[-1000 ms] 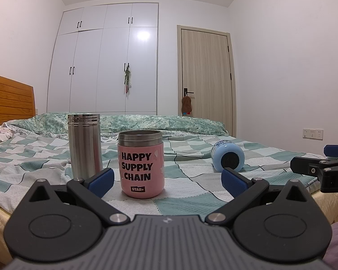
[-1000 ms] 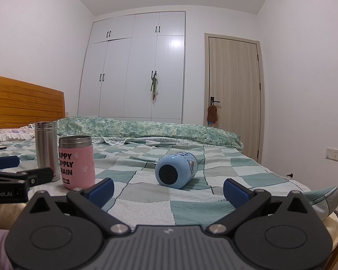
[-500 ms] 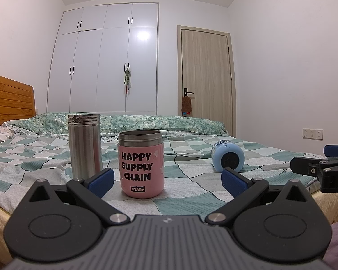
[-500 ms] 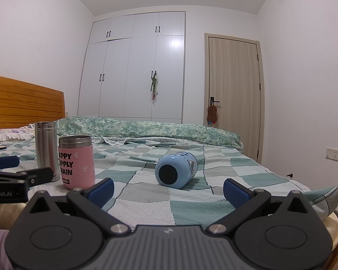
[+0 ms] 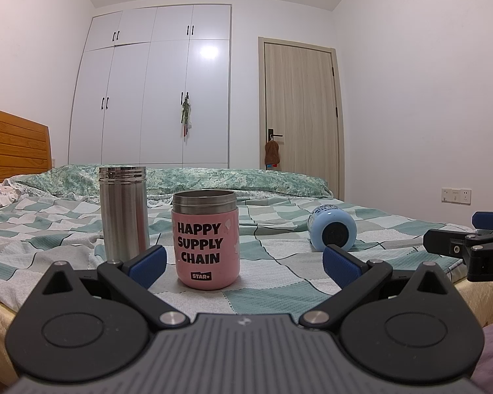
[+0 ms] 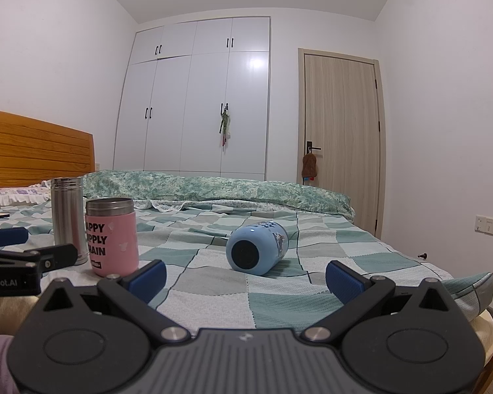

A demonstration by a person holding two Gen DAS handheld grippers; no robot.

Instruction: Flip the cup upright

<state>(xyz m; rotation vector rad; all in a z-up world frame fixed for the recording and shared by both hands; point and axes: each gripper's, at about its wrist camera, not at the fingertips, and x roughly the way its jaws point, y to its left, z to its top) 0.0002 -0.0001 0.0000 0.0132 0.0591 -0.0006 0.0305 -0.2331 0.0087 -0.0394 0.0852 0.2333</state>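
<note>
A light blue cup [image 6: 257,248] lies on its side on the checked bedspread, its round end facing me; it also shows in the left wrist view [image 5: 332,231] at the right. My right gripper [image 6: 245,279] is open and empty, low at the bed's near edge, short of the blue cup. My left gripper [image 5: 243,264] is open and empty, just in front of an upright pink cup [image 5: 206,238] reading "HAPPY SUPPLY CHAIN". Each gripper shows at the edge of the other's view.
An upright steel flask [image 5: 123,211] stands behind and left of the pink cup. The bed has a wooden headboard [image 6: 33,154] at left and a rolled green duvet [image 6: 213,187] at the back. A wardrobe and a door stand beyond.
</note>
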